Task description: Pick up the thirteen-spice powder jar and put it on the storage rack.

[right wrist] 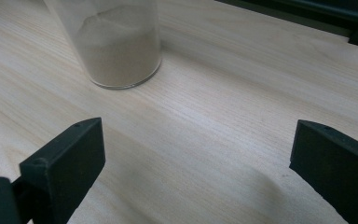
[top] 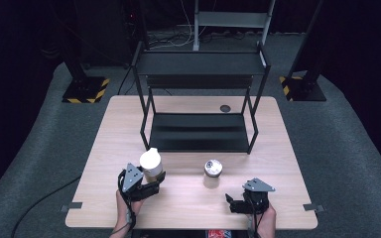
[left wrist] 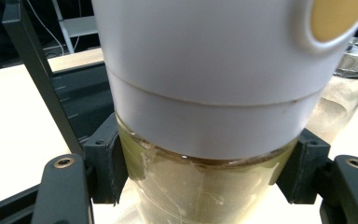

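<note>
A clear jar with a white lid (top: 151, 162) is held just above the table at the front left, my left gripper (top: 154, 179) shut on its glass body. In the left gripper view the white-lidded jar (left wrist: 214, 93) looms close, and both black pads (left wrist: 106, 161) press on the glass just below the lid. A second clear jar with a silver lid (top: 212, 172) stands on the table near the middle, holding pale powder (right wrist: 116, 51). My right gripper (top: 234, 204) rests low at the front right, open, with bare table between its jaws (right wrist: 196, 154).
A black two-tier metal shelf rack (top: 198, 99) stands at the back of the wooden table (top: 188, 198). A small dark round disc (top: 224, 108) lies on the table behind the rack's lower tier. Dark stands and cables surround the table on the grey floor.
</note>
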Demonstrator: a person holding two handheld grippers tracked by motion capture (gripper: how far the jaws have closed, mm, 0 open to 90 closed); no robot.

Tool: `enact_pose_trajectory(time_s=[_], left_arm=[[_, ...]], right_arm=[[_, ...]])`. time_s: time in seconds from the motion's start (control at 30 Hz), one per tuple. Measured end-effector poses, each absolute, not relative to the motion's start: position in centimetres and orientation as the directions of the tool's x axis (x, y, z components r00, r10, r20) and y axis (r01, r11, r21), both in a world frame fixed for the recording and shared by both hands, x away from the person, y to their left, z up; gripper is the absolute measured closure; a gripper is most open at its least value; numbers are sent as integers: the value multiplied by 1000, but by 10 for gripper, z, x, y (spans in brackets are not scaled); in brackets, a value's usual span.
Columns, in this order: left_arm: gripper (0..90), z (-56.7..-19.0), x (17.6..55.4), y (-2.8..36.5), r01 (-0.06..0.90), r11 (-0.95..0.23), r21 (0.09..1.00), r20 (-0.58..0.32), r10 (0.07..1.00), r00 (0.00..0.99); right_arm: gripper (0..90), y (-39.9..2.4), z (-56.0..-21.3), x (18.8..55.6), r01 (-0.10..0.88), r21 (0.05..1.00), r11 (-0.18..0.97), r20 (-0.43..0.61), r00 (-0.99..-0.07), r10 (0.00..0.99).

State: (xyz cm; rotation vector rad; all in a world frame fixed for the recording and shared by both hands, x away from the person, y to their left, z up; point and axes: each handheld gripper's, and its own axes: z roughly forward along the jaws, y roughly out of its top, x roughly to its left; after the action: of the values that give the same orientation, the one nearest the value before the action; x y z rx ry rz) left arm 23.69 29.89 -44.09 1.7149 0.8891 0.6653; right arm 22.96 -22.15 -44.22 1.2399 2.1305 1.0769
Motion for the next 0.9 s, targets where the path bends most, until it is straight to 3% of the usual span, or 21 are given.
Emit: enact_pose_trajectory(time_s=[0.9], left_arm=[[301, -426, 259, 300, 237, -202, 950, 32, 820, 571]], right_arm=[[24, -220, -441, 231, 525, 798, 295, 1, -491, 871]])
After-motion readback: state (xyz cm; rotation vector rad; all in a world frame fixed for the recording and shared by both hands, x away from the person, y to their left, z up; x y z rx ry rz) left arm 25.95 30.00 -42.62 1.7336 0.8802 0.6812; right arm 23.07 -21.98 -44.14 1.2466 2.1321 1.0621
